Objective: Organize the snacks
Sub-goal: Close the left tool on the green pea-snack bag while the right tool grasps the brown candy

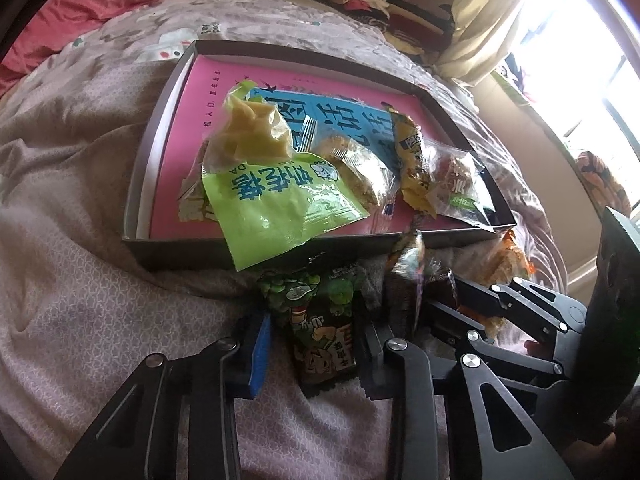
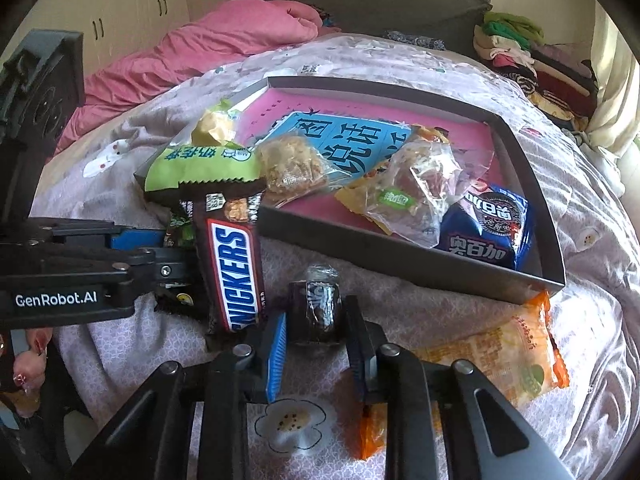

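Observation:
A dark shallow box with a pink bottom lies on the bed and holds several snack packets; it also shows in the right wrist view. A lime-green packet hangs over its near rim. My left gripper is open around a green pea packet on the blanket. My right gripper is open around a small dark wrapped candy. A Snickers bar lies between the two grippers. An orange packet lies right of my right gripper.
A blue Oreo packet sits in the box's near right corner. A pink duvet is bunched at the head of the bed. Folded clothes are stacked at the far right. The patterned blanket is soft and wrinkled.

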`<state>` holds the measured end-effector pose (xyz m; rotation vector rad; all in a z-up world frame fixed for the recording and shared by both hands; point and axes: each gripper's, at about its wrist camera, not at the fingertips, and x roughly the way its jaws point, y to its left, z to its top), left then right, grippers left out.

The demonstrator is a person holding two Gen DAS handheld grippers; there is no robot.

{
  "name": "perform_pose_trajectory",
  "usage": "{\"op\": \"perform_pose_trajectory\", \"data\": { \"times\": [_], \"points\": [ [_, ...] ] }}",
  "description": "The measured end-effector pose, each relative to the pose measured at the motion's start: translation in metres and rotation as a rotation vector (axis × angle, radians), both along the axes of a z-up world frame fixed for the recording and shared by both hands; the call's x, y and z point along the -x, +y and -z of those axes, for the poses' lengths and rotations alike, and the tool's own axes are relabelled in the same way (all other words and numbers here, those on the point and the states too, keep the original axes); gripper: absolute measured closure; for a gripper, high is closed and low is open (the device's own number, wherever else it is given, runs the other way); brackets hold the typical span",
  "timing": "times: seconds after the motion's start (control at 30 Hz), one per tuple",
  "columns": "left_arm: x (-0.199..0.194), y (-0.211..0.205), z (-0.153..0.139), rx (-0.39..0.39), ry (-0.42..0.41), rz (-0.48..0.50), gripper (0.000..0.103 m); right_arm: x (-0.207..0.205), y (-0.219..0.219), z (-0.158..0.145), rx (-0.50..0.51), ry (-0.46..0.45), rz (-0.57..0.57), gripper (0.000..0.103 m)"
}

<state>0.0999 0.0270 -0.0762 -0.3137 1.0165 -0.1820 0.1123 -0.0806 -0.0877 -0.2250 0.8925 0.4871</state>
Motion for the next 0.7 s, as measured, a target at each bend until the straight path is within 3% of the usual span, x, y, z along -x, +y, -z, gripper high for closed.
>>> {"op": "perform_pose_trajectory", "data": {
  "times": [0.33,0.7],
  "points": [
    [0.015,0.007,-0.025,-0.01,-0.061,0.022,0.068,0.005,-0.012,-0.014,-0.074,-0.018,0.012,0.076],
    [0.025,0.022,-0.046,-0.041,-0.138,-0.017,0.068,0.015,-0.02,-0.033,-0.132,-0.066,0.014,0.076]
  ]
}}
